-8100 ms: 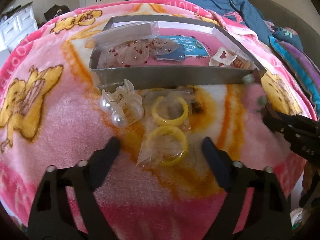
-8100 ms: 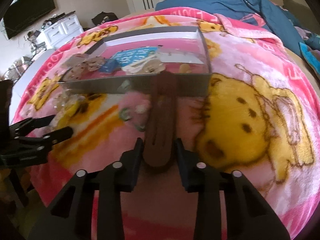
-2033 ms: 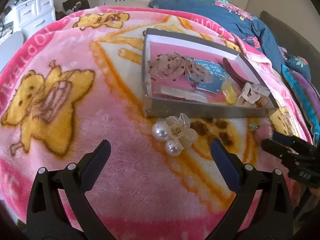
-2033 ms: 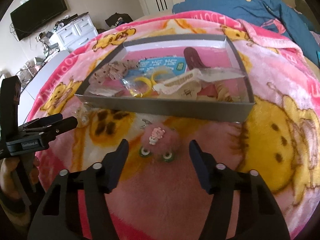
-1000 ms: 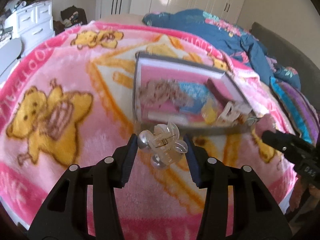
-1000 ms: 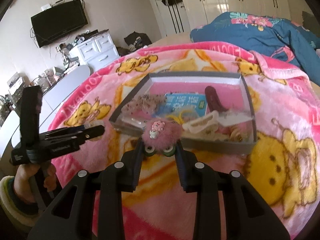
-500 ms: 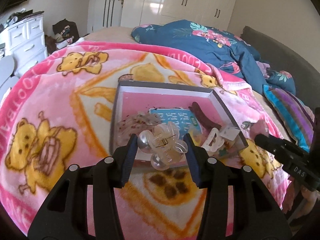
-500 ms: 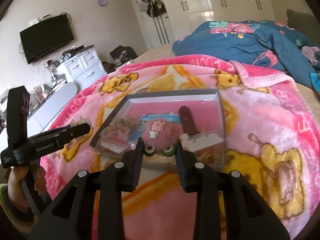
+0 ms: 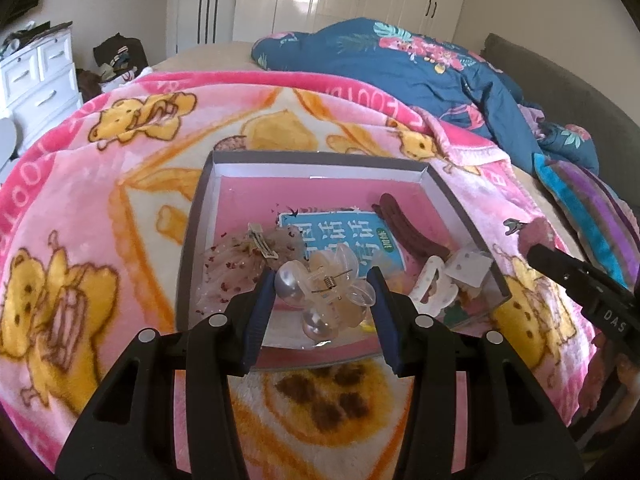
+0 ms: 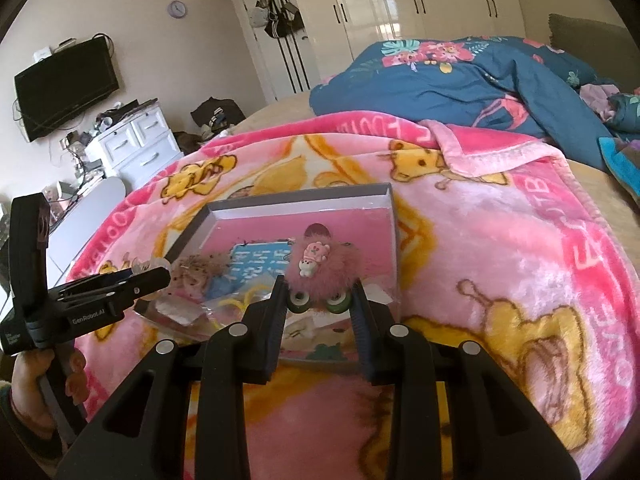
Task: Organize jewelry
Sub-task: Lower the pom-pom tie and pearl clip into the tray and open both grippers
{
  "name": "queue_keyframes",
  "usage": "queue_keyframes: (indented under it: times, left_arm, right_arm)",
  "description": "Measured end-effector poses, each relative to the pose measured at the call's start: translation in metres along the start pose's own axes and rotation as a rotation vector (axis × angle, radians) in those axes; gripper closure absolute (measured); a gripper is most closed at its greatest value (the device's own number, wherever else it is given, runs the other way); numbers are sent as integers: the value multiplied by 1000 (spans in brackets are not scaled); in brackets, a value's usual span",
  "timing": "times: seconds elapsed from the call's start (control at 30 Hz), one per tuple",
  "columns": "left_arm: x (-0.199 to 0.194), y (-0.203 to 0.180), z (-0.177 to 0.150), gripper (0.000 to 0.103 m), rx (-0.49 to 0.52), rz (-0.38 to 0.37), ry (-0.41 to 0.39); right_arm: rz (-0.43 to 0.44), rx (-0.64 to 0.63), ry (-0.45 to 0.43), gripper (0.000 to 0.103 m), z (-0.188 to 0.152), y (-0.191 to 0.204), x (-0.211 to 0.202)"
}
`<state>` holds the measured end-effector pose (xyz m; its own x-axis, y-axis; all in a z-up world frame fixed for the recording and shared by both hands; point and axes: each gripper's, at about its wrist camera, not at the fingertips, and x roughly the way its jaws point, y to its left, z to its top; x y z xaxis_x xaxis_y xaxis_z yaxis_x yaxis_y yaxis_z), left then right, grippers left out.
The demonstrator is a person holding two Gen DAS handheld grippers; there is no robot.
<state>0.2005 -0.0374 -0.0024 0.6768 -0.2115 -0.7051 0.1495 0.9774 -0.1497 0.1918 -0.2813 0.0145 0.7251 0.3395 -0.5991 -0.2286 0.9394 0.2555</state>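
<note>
While both loads hang over the shallow grey cardboard tray with pink floor (image 9: 192, 236), the step in hand reads as the drop-off stage of sorting.

Left: my left gripper (image 9: 324, 304) has its fingers clamped on a clear plastic claw clip with pearl beads (image 9: 320, 292), pinched at the clip's sides, spring wire facing up. It hovers above the tray's near edge, w/ the near wall just below the fingertips.

Right: my right gripper (image 10: 318, 300) has its fingers closed on a fluffy pink pom-pom hair piece w/ a small bear charm and two green rings (image 10: 322, 268), held above the tray's near-right part.

Tray contents (left view): teal printed card (image 9: 340, 236), brown oblong hair clip (image 9: 408, 232), sheer speckled bow w/ metal snap clip (image 9: 244, 260), white claw clip (image 9: 434, 288). Yellow rings in a clear bag (image 10: 236, 300) show in the right view. Tray sits on a pink cartoon-bear fleece blanket (image 9: 80, 208) on the bed.

Pose: both grippers point fwd and tilt slightly down toward the tray, left one approx. centred on the near wall, right one alongside and angled inward.

Next move, as I judge it: lower each load to a free patch of pink floor, then part the fingers; the far half looks least crowded. Risk: the clear clip may roll on its pearls.
</note>
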Motion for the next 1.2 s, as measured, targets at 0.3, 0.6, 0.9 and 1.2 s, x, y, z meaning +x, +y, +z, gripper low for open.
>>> queue_keyframes:
  times: [0.3, 0.6, 0.9, 1.2]
  left_arm:
    - [15, 10, -3, 65, -30, 12, 23]
    - [13, 19, -4, 65, -50, 19, 14]
    - [11, 23, -5, 65, -61, 18, 15]
    - [3, 22, -6, 65, -57, 11, 7]
  right_arm:
    - [-20, 14, 37, 73, -7, -8, 18]
    - [-6, -3, 84, 73, -16, 4, 37]
    - [25, -20, 124, 71, -21, 24, 50]
    - [28, -19, 99, 68, -17, 25, 35]
